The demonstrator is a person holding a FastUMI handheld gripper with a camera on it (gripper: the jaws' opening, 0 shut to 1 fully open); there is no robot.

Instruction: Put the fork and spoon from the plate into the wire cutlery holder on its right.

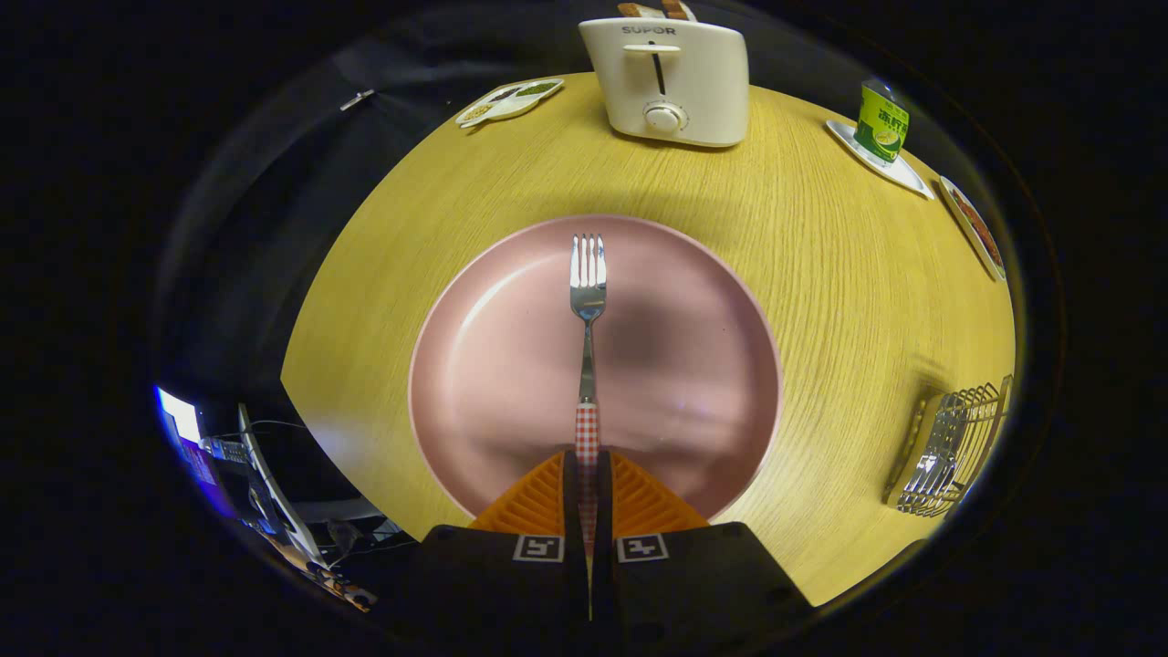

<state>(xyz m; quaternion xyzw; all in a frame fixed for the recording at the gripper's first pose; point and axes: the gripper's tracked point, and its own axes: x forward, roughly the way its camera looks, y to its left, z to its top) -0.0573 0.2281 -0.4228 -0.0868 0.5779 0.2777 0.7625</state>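
A silver fork (588, 310) with a red-and-white checked handle points straight ahead over the pink plate (493, 365). My gripper (587, 465) is shut on the fork's handle, both fingers pressing its sides. The fork's tines reach toward the plate's far rim; whether it rests on the plate or hangs just above it I cannot tell. The wire cutlery holder (954, 447) stands on the table to the right of the plate, with metal cutlery inside it. The spoon cannot be made out apart from that cutlery.
A white toaster (671, 82) stands at the table's far side beyond the plate. A green carton on a white saucer (881, 128) and a small dish (975, 228) sit far right. A divided snack dish (509, 100) lies far left. The wooden round table (821, 301) drops off at left.
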